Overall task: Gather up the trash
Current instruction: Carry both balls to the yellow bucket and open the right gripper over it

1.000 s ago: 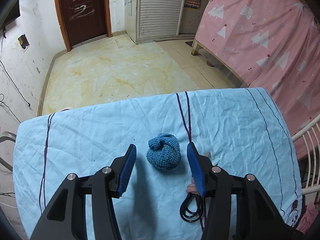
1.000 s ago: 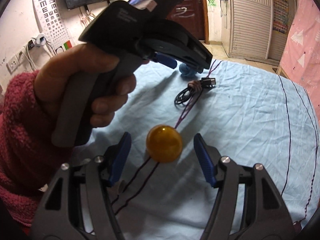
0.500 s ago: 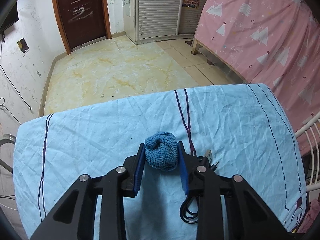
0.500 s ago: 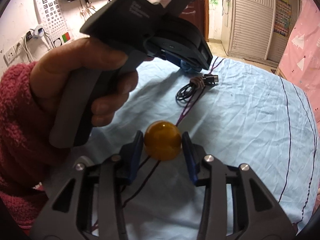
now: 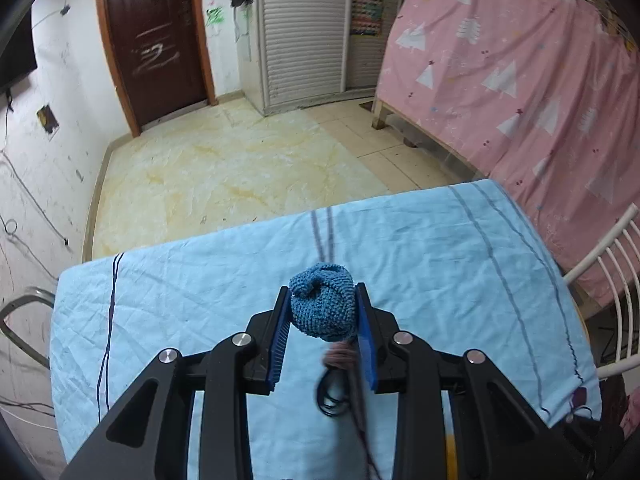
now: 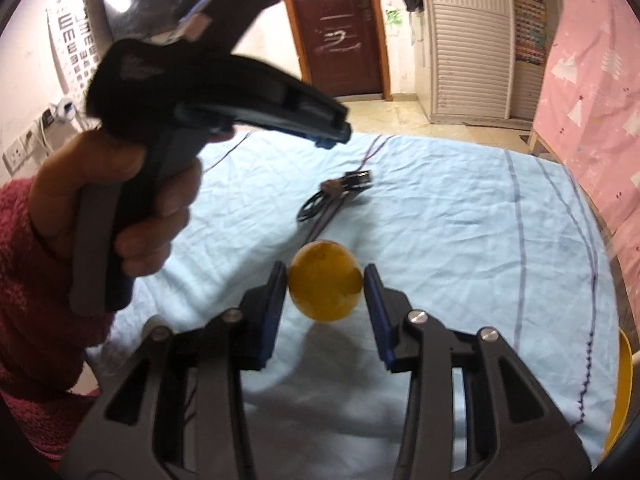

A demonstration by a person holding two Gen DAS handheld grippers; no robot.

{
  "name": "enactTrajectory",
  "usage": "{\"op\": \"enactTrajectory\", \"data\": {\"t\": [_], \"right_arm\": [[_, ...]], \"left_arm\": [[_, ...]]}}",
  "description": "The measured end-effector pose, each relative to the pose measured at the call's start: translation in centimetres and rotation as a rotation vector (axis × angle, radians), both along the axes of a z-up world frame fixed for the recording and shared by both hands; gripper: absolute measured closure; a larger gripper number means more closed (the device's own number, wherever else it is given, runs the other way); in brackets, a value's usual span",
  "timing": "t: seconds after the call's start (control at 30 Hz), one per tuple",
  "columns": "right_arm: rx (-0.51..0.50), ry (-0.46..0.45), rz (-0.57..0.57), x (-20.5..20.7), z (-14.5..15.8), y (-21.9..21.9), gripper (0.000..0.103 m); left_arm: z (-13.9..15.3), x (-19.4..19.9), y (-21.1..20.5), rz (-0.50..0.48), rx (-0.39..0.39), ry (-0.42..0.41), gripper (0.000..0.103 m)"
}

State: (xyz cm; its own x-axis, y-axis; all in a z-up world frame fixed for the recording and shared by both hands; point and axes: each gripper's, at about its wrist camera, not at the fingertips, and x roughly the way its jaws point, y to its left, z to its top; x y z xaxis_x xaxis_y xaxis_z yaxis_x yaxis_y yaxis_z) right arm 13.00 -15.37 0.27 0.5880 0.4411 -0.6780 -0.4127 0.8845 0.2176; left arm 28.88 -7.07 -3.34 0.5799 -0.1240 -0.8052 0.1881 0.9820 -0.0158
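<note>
Clamping shut over the last second, both grippers now carry what a second ago lay loose between wide-spread jaws. The left gripper [image 5: 322, 306] has its blue pads pressed on either side of the blue knitted ball [image 5: 322, 305], which sat on the light-blue sheet [image 5: 440, 264] earlier and is now raised off it, so the cloth sits lower in the left wrist view and more of the yellowish floor [image 5: 224, 176] shows beyond its far edge. The right gripper [image 6: 325, 292] has closed on the orange ball [image 6: 325, 292], its pads touching both sides; the ball's shadow now falls on the sheet under the fingers, apart from the ball. Below and behind the left gripper's load a coiled black cable [image 5: 334, 394] with a pinkish tie lies blurred on the sheet; from the right wrist the same cable lies just beyond the orange ball, its plug end pointing away. A hand [image 6: 120, 208] in a red fleecy sleeve [image 6: 28, 300] holds the left gripper's handle up and to the left of the right gripper, blocking much of that side of the room. To the right hang a pink patterned cover [image 5: 520, 92] and a white chair back [image 5: 612, 292].
</note>
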Motion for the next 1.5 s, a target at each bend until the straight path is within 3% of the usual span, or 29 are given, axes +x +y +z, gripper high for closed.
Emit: {"op": "enactTrajectory", "data": {"t": [0.4, 0.67, 1.07, 1.5], "right_arm": [[0.078, -0.043, -0.139, -1.1, 0.9, -6.7, 0.065], [0.127, -0.056, -0.281, -2.0, 0.6, -14.0, 0.065], [0.206, -0.072, -0.517, -4.4, -0.6, -24.0, 0.065], [0.220, -0.069, -0.705, -6.5, -3.1, -31.0, 0.065]], "left_arm": [[2.5, -2.8, -6.6, -0.095, 0.048, -0.052, 0.080], [2.8, -4.3, -12.0, -0.184, 0.069, -0.063, 0.080], [2.1, -6.4, -20.6, -0.321, 0.087, -0.051, 0.080], [0.3, -8.7, -27.9, -0.471, 0.100, -0.015, 0.080]]}}
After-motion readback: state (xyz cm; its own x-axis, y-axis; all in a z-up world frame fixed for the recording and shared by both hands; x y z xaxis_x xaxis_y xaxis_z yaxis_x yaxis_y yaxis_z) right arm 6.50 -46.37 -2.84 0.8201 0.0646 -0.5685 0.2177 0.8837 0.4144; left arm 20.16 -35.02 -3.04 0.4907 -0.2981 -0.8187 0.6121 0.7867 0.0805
